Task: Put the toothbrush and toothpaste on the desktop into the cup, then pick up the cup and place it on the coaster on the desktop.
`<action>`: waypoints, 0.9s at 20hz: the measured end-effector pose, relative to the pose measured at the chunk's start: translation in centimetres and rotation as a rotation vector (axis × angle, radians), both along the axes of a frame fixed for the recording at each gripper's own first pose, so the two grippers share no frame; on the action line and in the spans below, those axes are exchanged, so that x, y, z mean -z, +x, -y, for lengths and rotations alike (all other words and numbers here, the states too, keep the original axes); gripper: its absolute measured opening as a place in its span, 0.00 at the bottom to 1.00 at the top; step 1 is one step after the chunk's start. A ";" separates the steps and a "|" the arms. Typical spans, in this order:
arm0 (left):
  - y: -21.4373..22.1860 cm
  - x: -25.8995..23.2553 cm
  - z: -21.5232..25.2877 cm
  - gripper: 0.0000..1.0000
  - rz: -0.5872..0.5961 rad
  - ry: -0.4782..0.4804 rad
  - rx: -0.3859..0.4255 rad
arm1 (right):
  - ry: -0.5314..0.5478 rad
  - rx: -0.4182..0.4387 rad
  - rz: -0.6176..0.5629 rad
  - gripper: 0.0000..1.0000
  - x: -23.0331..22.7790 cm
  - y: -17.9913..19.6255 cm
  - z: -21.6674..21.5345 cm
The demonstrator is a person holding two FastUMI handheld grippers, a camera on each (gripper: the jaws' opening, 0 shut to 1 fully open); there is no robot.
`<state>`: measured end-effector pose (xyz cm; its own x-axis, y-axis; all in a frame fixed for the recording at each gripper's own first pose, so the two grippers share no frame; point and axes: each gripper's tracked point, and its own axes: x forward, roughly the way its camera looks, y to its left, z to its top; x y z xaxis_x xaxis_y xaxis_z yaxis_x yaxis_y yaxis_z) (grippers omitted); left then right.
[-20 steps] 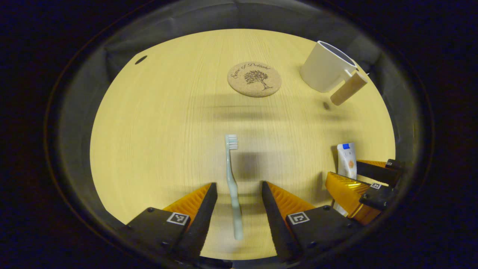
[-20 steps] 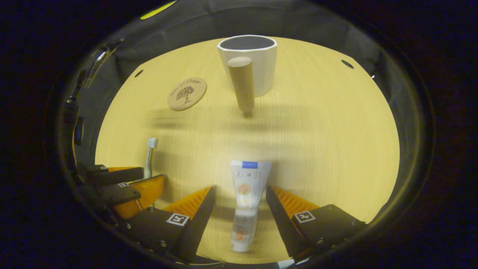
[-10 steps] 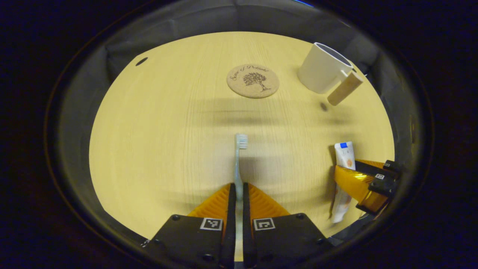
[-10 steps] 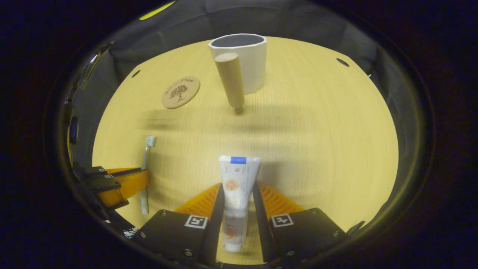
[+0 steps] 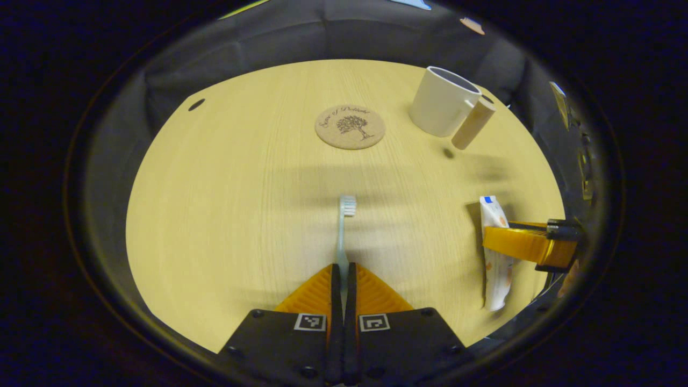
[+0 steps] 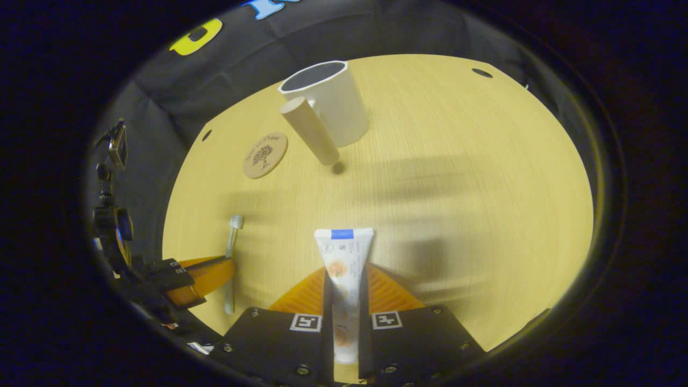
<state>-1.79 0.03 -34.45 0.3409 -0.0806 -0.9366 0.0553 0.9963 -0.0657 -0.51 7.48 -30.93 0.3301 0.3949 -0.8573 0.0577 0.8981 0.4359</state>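
So both grippers have their catch. The left gripper (image 5: 342, 279) has its jaws pinched nearly together on the handle of the toothbrush (image 5: 343, 228), whose bristle head pokes out straight ahead of the fingertips. The right gripper (image 6: 345, 290) is clamped on the toothpaste (image 6: 343, 263), jaws only as far apart as the tube is thick, with the flat crimped end sticking out front and the cap end back between the fingers. From the left gripper view, the cup (image 5: 442, 102) sits far ahead and off to the right on the desktop (image 5: 226, 204), wooden handle facing the camera side, and the coaster (image 5: 350, 126) lies far ahead, just left of the cup, well apart from it.
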 end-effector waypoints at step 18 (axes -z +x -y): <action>3.7 -8.9 0.3 0.08 0.318 -0.141 -0.089 | 0.027 0.020 0.335 0.19 -11.2 2.5 0.6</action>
